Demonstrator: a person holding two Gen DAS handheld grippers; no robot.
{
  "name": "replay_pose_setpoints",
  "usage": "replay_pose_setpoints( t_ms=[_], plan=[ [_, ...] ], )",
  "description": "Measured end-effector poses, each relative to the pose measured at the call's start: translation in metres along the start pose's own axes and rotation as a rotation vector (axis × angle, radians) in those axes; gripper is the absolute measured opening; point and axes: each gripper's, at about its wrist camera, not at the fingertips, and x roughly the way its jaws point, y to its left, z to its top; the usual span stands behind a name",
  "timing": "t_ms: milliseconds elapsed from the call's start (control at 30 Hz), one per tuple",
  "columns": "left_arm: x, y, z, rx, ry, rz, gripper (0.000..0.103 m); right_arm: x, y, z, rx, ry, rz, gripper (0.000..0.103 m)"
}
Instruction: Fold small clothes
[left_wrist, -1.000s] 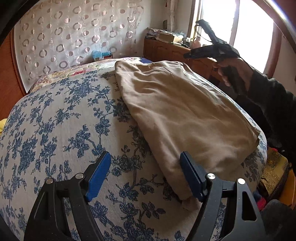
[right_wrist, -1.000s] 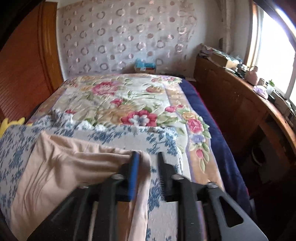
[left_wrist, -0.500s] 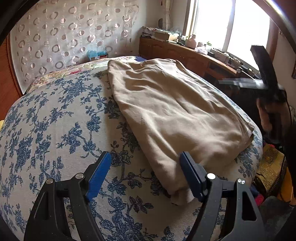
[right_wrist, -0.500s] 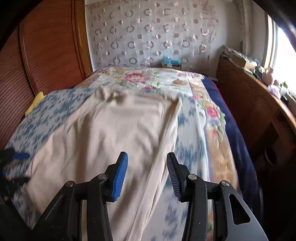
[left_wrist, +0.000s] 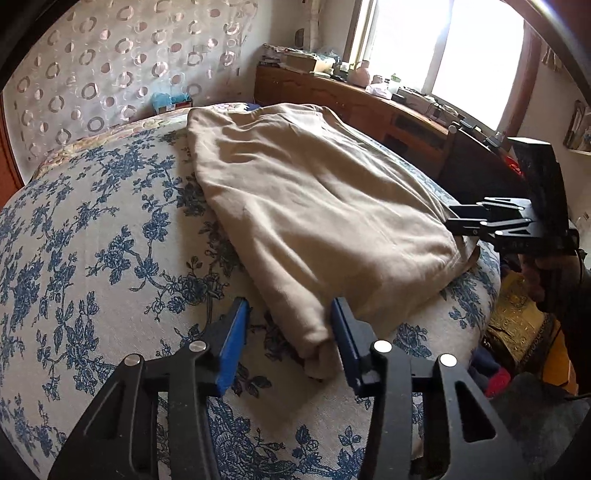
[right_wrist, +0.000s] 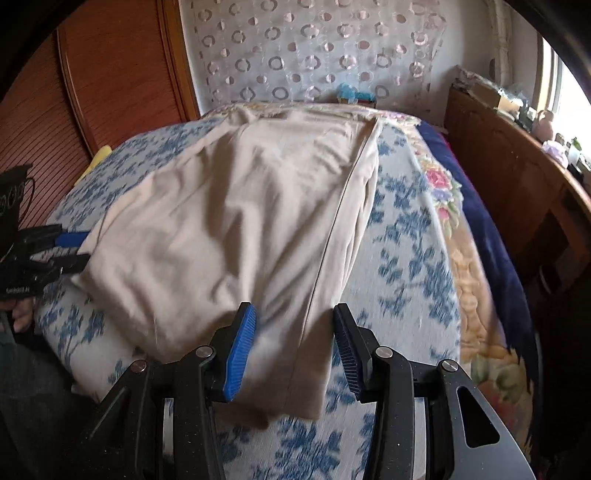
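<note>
bedspread (left_wrist: 92, 229): white, blue floral print, covers near part of bed
quilt (right_wrist: 443, 192): pink flower pattern, far side
curtain (right_wrist: 314, 48): sheer, ring pattern, behind bed
cabinet (left_wrist: 332, 96): wooden, cluttered top, under window (left_wrist: 480, 55)
headboard panel (right_wrist: 110, 62): reddish wood

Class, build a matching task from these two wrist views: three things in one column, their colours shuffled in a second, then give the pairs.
Things:
1. folded garment
2. bedspread under the garment
3. pads on the left gripper

Colours:
A. blue
B. beige
C. white with blue flowers

Pairs: 1-B, 2-C, 3-A
</note>
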Motion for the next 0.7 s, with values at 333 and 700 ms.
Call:
replay_pose_setpoints(
  t_ms=[333, 700],
  plan=[
    [-0.003, -0.002, -0.003, 0.017, 0.013, -0.006, 0.047, -0.008, 0.018, -0.013, -0.026, 0.059, -0.006, 0.045],
    [-0.016, -0.009, 0.002, 0.056, -0.036, -0.047, 0.006, -0.008, 0.032, -0.019, -0.068, -0.002, 0.072, 0.006]
  ],
)
